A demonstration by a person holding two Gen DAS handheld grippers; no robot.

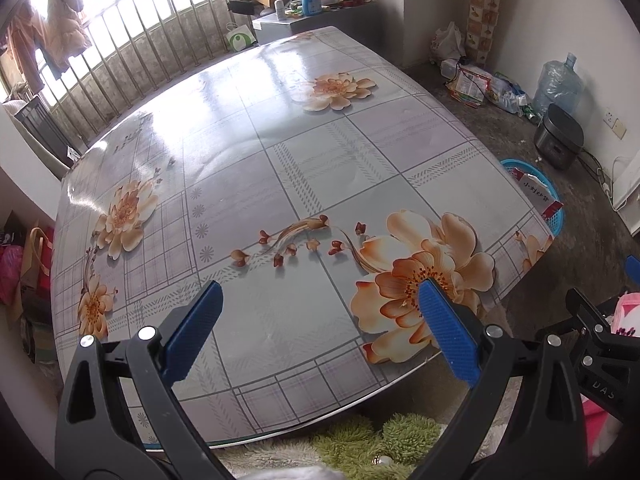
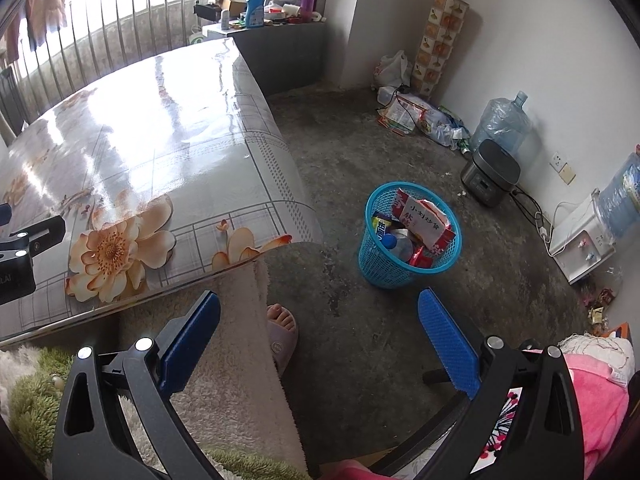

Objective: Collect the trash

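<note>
The left tongs (image 1: 320, 300) hover low over the near edge of the worktop (image 1: 280, 152), pointing across it; their blue ribbed pads (image 1: 448, 332) stand wide apart with nothing between them. The right tongs (image 2: 320, 312) hang beside the worktop's corner, aimed down at the floor (image 2: 360, 140), likewise spread wide and empty.

The worktop is covered by a glossy plastic cloth printed with grey checks and large peach flowers, and its surface shines with window glare. On the rough grey concrete floor, right of the worktop, stands a round blue plastic mesh basket (image 2: 384, 268). In it lies the trash (image 2: 420, 224): a red-and-white carton, a clear bottle with a blue cap and crumpled wrappers. A fleecy cream garment and a slippered foot (image 2: 282, 326) show below the right tongs.
</note>
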